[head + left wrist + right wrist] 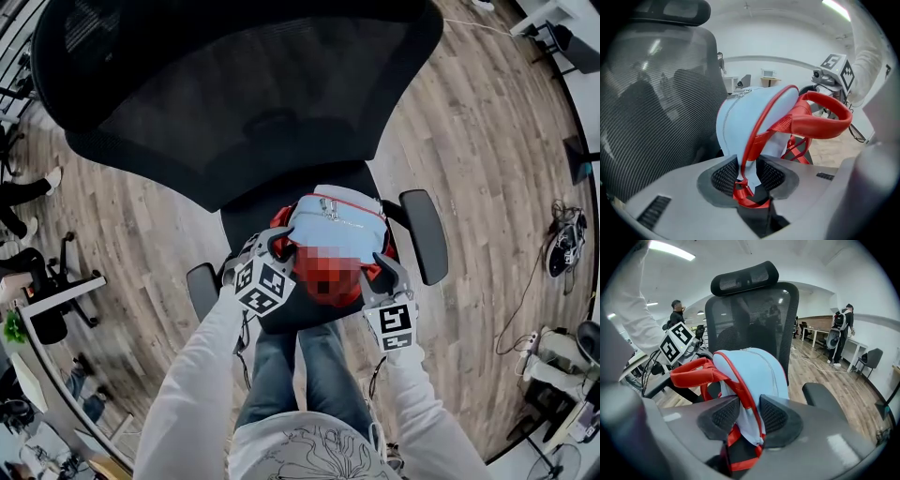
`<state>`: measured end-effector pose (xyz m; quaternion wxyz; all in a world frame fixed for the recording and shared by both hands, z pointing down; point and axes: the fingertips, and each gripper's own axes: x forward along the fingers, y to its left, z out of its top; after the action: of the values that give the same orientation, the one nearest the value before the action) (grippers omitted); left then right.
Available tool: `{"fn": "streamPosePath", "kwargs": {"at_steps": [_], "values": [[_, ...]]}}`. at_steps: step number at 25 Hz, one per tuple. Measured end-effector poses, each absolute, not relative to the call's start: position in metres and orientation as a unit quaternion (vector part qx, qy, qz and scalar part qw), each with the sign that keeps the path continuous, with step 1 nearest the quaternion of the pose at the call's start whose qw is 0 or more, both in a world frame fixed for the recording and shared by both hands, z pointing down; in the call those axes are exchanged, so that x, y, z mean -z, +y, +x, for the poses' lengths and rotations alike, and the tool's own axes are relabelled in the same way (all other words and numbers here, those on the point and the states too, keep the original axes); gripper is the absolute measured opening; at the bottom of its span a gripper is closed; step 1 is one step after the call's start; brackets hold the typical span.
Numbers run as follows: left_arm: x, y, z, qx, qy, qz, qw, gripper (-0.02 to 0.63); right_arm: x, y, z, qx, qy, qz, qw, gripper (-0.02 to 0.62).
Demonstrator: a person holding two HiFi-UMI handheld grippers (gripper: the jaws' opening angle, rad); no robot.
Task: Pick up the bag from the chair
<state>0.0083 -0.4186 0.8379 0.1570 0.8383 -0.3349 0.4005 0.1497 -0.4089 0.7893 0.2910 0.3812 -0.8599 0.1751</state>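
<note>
One bag [336,230] on chair [234,94], wood floor [469,141]

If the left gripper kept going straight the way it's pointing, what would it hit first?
The bag: its red-trimmed edge is already pinched between the jaws of the left gripper, so going on would likely just press into the bag's body.

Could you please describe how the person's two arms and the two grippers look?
Both arms wear long white sleeves, the left sleeve and the right sleeve. The left gripper and the right gripper have smooth grey bodies. Each carries a white cube with black square markers. The jaws end in rounded dark pads with a fine mesh pattern.
</note>
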Motion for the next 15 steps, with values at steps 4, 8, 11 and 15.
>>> {"fn": "streamPosePath", "kwargs": {"at_steps": [4,8,11,15], "values": [[-0.820,-0.424,0.014,-0.386,-0.348,0.841,0.151,0.112,-0.783,-0.415,0.158,-0.181,-0.849,0.404,0.287,0.129],[-0.799,-0.425,0.017,-0.378,-0.351,0.844,0.148,0.112,-0.773,-0.414,0.164,-0.201,-0.847,0.409,0.274,0.123],[-0.783,-0.418,0.020,-0.377,-0.343,0.848,0.142,0.112,-0.762,-0.407,0.167,-0.212,-0.844,0.415,0.265,0.123],[-0.750,-0.408,0.017,-0.358,-0.358,0.852,0.137,0.112,-0.732,-0.397,0.164,-0.205,-0.848,0.419,0.251,0.120]]}}
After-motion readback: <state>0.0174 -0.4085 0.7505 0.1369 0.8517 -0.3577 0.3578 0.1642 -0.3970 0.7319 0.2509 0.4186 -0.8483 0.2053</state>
